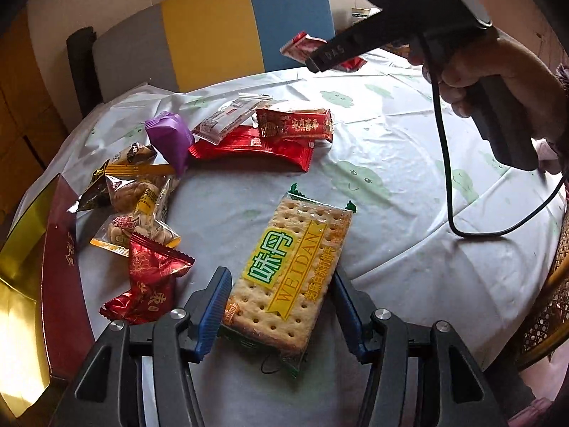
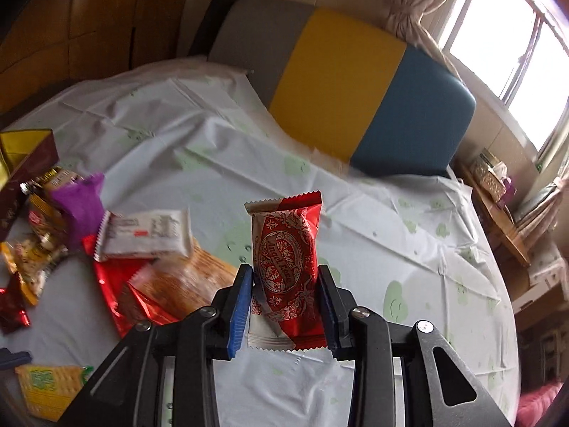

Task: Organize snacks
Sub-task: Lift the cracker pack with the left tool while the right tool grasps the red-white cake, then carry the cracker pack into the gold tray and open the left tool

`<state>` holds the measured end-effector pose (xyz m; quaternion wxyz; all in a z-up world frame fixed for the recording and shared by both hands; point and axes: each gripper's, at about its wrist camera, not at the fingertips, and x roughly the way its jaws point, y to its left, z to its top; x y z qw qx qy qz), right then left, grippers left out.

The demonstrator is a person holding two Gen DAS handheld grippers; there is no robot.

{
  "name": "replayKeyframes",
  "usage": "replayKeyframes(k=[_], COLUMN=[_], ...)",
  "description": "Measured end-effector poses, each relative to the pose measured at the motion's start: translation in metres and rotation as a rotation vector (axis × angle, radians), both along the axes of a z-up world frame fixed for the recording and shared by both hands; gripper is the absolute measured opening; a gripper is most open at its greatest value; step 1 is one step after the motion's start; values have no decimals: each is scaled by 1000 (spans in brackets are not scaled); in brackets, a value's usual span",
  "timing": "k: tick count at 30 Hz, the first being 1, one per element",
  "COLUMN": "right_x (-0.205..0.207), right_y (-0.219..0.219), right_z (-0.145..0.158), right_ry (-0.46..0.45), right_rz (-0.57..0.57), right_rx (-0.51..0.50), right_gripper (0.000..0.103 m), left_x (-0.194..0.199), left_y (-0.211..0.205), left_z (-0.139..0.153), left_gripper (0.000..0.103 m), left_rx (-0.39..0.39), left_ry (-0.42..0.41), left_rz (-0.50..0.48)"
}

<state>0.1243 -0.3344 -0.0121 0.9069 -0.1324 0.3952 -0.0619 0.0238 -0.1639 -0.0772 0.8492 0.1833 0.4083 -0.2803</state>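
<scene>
My left gripper (image 1: 279,306) is open, its blue pads on either side of a cracker packet (image 1: 288,274) with a yellow and green label that lies flat on the table. My right gripper (image 2: 284,297) is shut on a red and white snack packet (image 2: 284,270) and holds it upright above the table. In the left wrist view that gripper (image 1: 320,58) is high at the back with the red packet (image 1: 302,48) in it. A pile of loose snacks lies at the left: a purple packet (image 1: 170,138), red packets (image 1: 295,124), nut bags (image 1: 138,199).
A dark red and gold box (image 1: 53,270) stands at the table's left edge. The white tablecloth (image 1: 391,163) has green prints. A grey, yellow and blue chair (image 1: 213,35) stands behind the table. A black cable (image 1: 448,163) hangs from the right gripper. A wicker chair (image 1: 547,306) is at right.
</scene>
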Motion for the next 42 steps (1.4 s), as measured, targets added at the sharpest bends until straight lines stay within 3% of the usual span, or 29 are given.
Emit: replayKeyframes(k=[7,17,28,36,42], right_x=[-15,-29,-47,-54,-67], right_y=[21,46,100,149,201], right_z=[27,32,29,30,45], right_ry=[-101,-125,-129,-89,-115], right_rz=[63,143,282,364,426], right_rx=[28,23,-62,-82,-58], right_gripper=[36,36,36,36,36], left_x=[-1,-10,9,23,32], left_y=[8,43,124,179,217], left_z=[17,69,117,110,98], left_gripper=[56,56,56,56,56], left_rx=[-36,-131,-250,-261,-267], left_ry=[-16,-52,-109,-103,-87], left_rz=[11,77,340,529,643])
